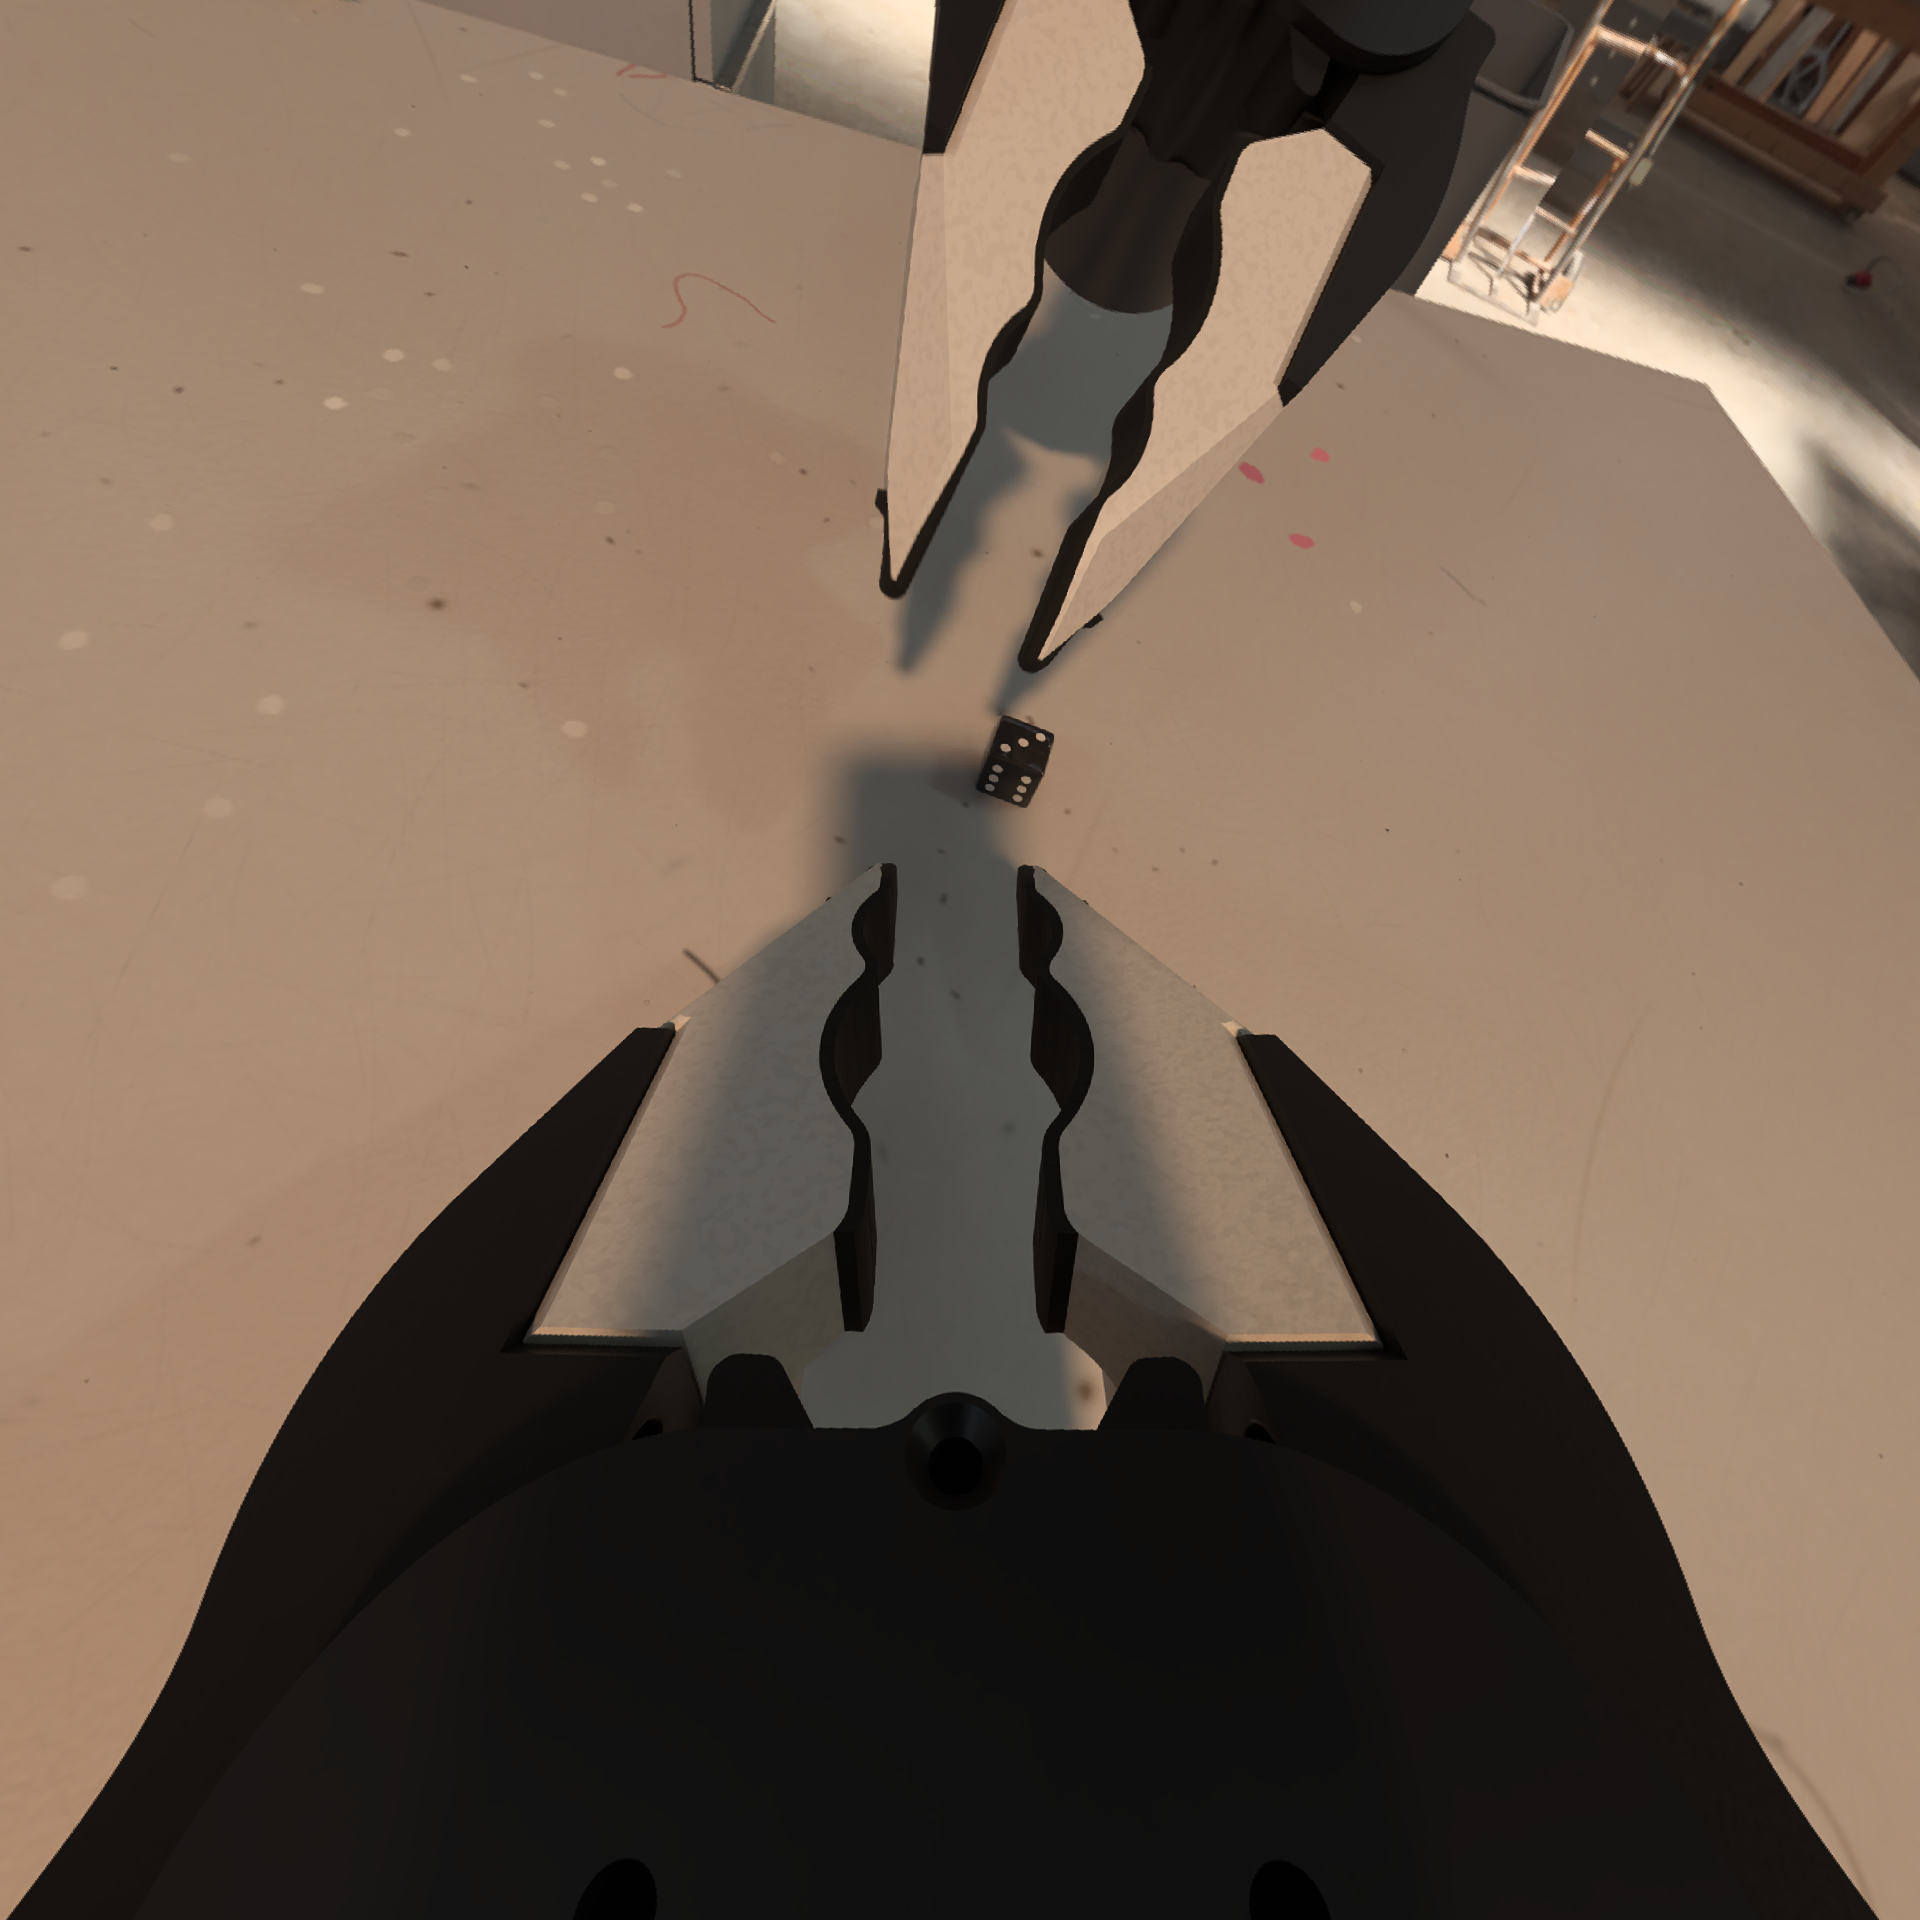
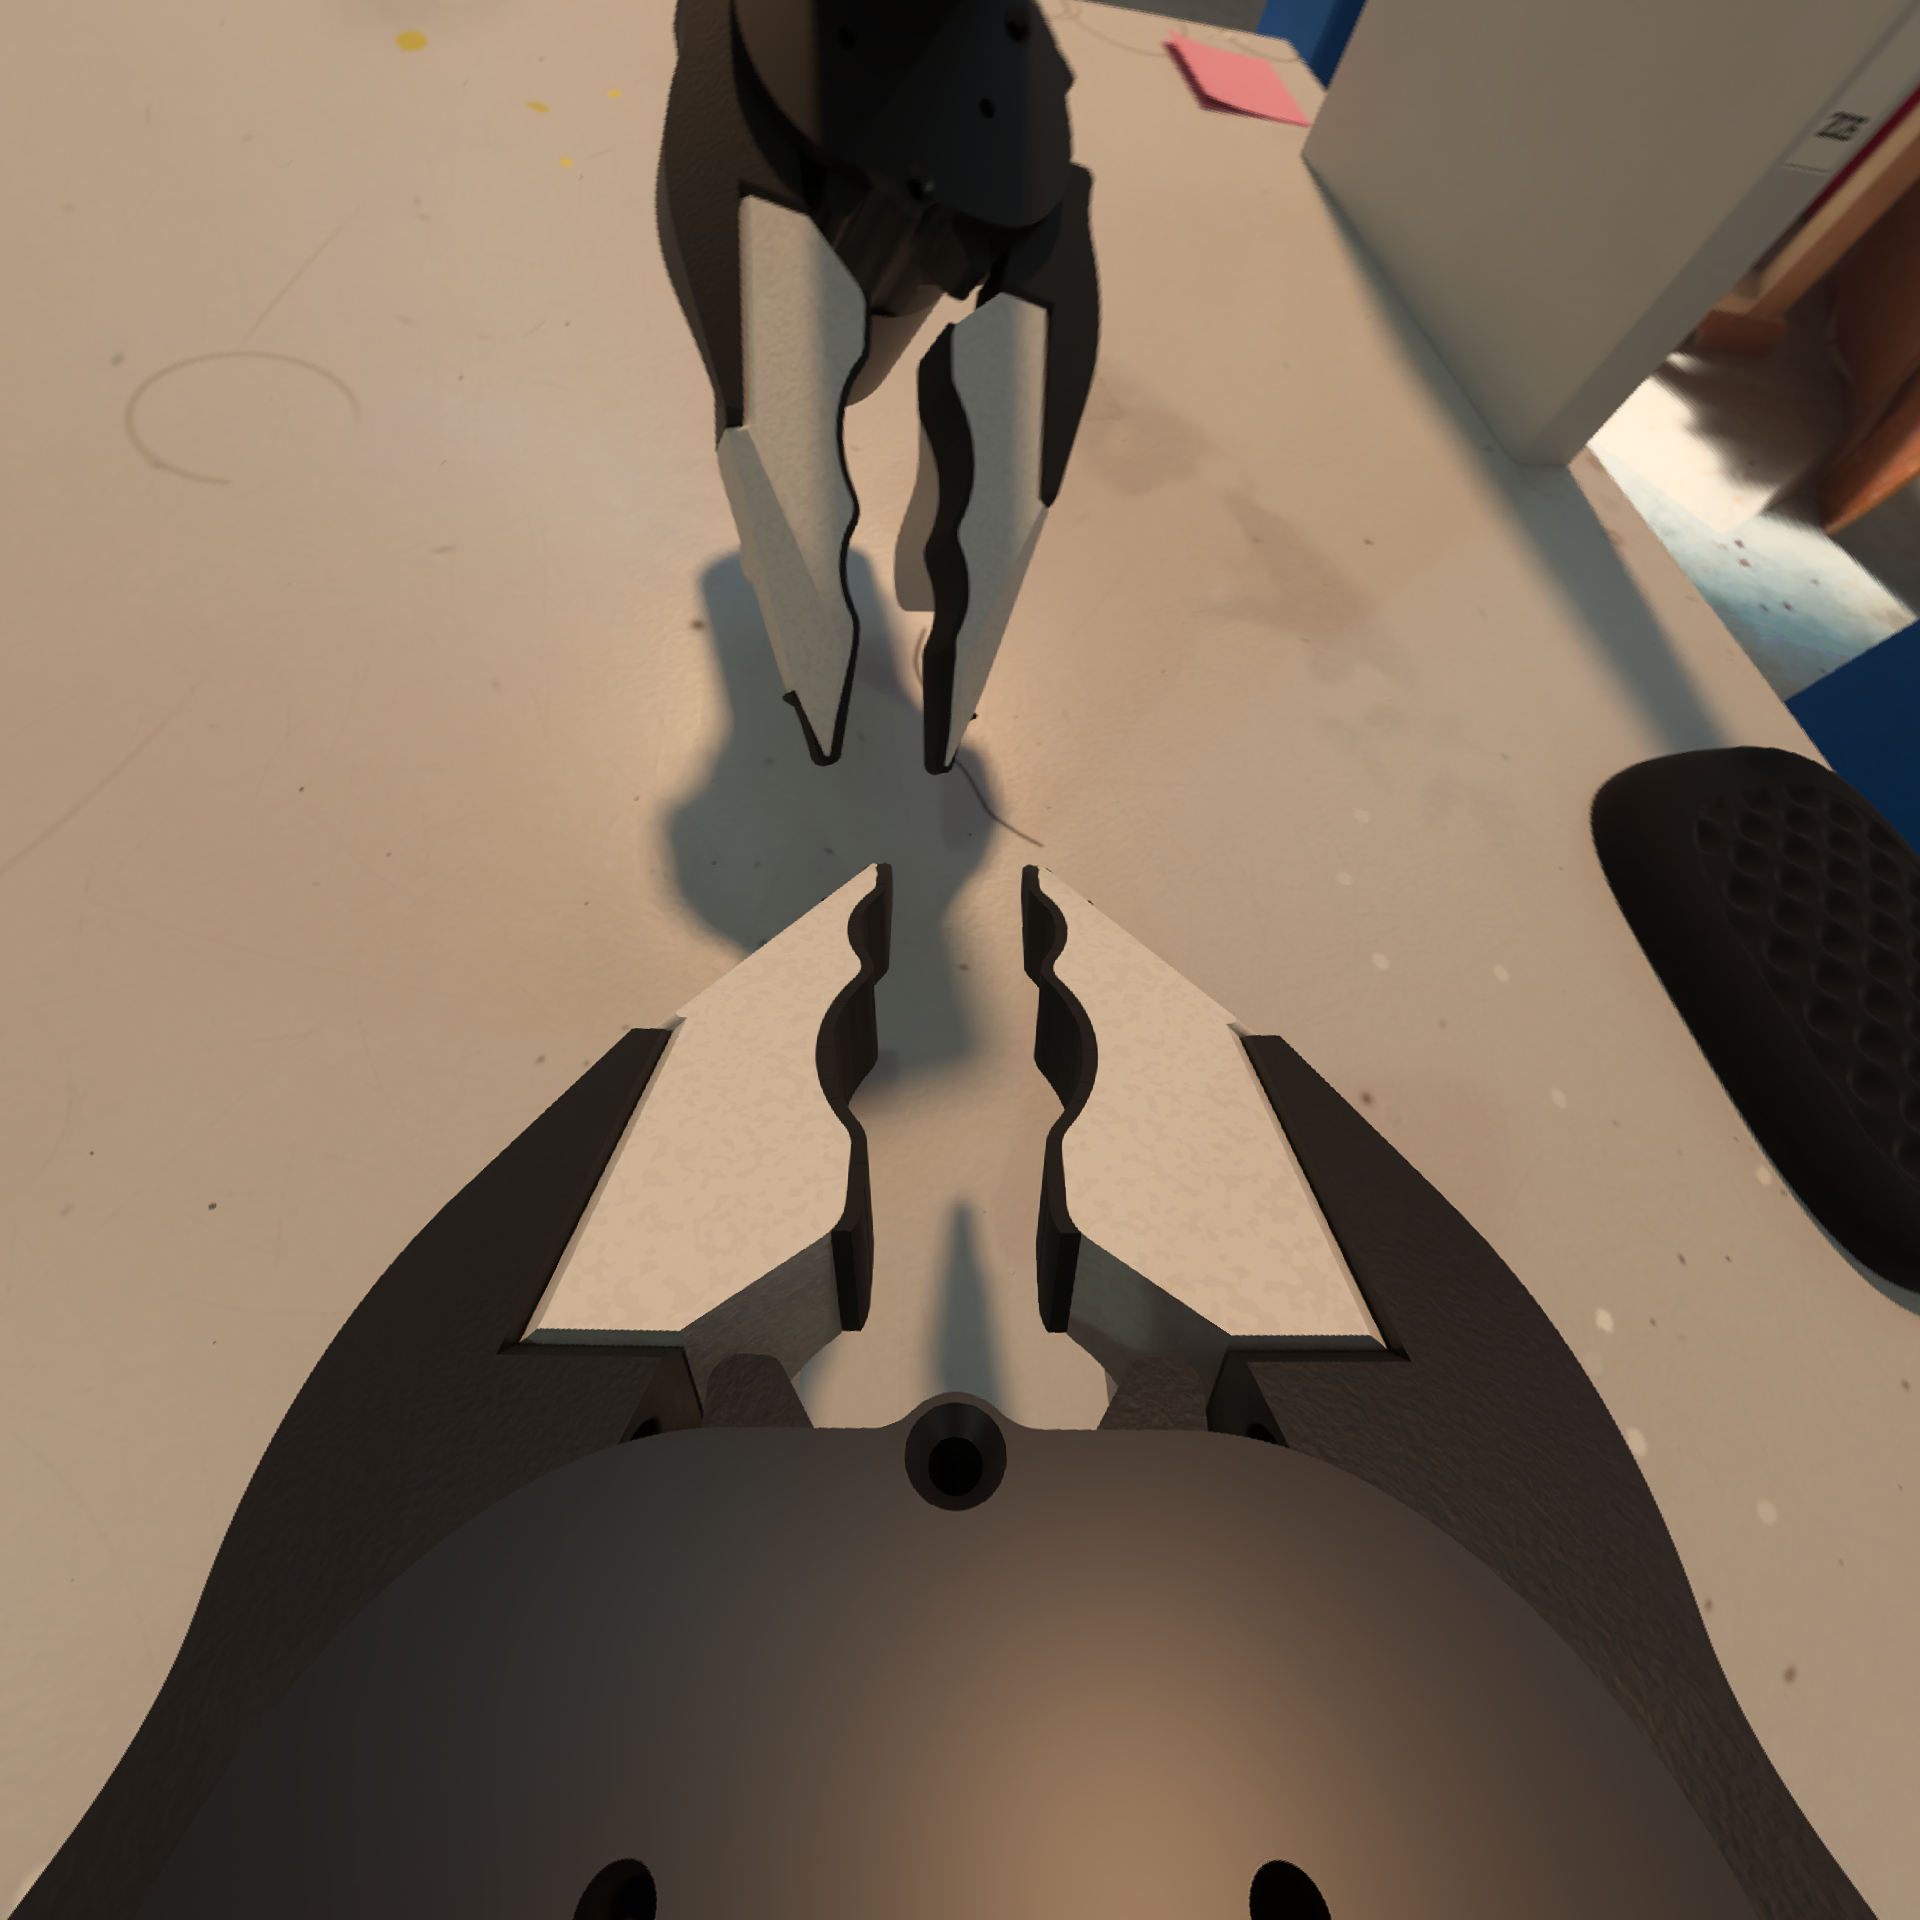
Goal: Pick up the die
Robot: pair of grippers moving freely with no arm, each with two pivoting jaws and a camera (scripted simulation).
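Left wrist view: the die (image 1: 1015, 761) sits on the table (image 1: 364, 623), free of both claws, between the left gripper (image 1: 956, 871) and the right gripper (image 1: 961, 623), just beyond the right one's nearer fingertip. Both claws are parted with nothing held. Bare table lies around the die; the table's edge runs well off to its right.

Left wrist view: mounted behind own fingers, angled down, close over the tabletop (image 1: 416, 623), facing the right gripper (image 1: 966, 623). Right wrist view: same mounting, facing the left gripper (image 2: 883, 764). Shared: the tabletop strip between them.
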